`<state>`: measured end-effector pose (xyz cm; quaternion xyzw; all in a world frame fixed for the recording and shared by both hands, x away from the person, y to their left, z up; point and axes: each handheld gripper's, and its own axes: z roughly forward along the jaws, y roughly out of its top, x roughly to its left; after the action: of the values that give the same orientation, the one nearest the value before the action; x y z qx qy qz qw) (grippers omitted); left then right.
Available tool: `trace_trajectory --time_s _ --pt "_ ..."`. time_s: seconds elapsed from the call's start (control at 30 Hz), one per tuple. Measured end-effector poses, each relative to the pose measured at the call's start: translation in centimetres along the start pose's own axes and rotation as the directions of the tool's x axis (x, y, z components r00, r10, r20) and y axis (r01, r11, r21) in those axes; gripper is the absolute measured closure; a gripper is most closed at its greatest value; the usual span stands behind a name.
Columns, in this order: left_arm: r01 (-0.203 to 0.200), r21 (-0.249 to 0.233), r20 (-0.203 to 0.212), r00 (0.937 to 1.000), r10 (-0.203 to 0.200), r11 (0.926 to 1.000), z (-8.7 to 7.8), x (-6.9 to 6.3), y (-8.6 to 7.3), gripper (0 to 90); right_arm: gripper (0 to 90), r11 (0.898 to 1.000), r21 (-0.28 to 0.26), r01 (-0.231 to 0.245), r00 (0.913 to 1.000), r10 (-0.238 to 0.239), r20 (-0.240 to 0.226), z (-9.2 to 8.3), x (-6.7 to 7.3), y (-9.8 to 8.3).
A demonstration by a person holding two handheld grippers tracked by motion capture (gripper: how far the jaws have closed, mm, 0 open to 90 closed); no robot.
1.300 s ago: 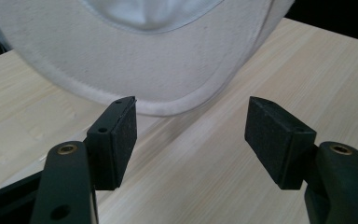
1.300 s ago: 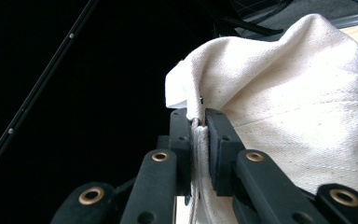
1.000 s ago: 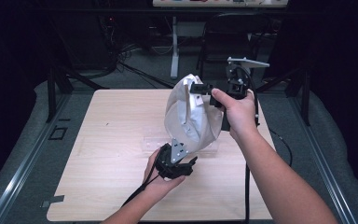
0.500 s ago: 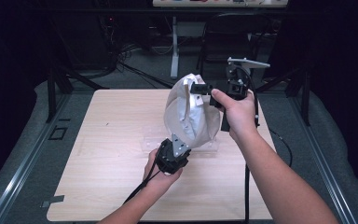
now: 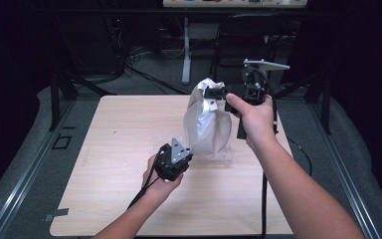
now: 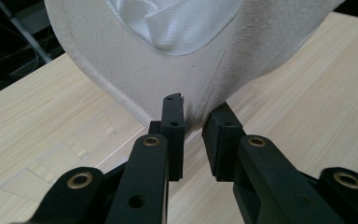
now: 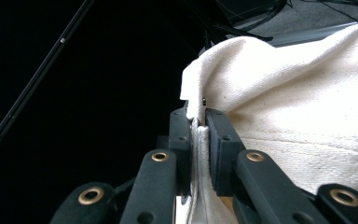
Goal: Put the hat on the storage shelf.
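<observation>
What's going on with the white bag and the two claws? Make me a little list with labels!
thing: white cloth bag, held up off the table
right claw: shut on the bag's top edge
left claw: has just been closing, the bag's bottom corner between its jaws
table: light wood, with a clear flat piece under the bag

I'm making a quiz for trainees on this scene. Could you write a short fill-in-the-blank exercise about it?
1. The right gripper is shut on the top edge of the off-white ____ bag.
2. The left gripper meets the bag at its ____ end.
3. The bag hangs above a light ____ table.

Missing words: cloth; bottom; wooden
</observation>
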<state>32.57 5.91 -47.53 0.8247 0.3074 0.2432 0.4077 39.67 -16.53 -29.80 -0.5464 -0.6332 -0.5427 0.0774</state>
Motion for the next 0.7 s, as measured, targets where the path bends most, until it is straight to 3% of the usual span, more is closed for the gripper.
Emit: trace_trajectory --time_s 0.27,0.47,0.7 --pt "0.039 -0.014 0.075 0.9965 -0.038 0.9992 0.1 1.5 0.4 81.4 81.5 1.000 0.004 0.014 0.9999 -0.014 -0.007 0.1 0.6 0.2" --pt "0.079 -0.011 0.116 0.9903 -0.077 0.9968 0.8 2.9 0.4 81.3 81.6 1.000 0.002 0.003 1.0000 -0.003 0.009 0.2 -0.1 0.3" --pt "0.083 0.008 0.116 0.9897 -0.083 0.9965 1.8 2.9 -0.4 81.3 81.5 1.000 0.015 -0.014 0.9997 0.014 0.022 0.9 -1.3 -0.1"
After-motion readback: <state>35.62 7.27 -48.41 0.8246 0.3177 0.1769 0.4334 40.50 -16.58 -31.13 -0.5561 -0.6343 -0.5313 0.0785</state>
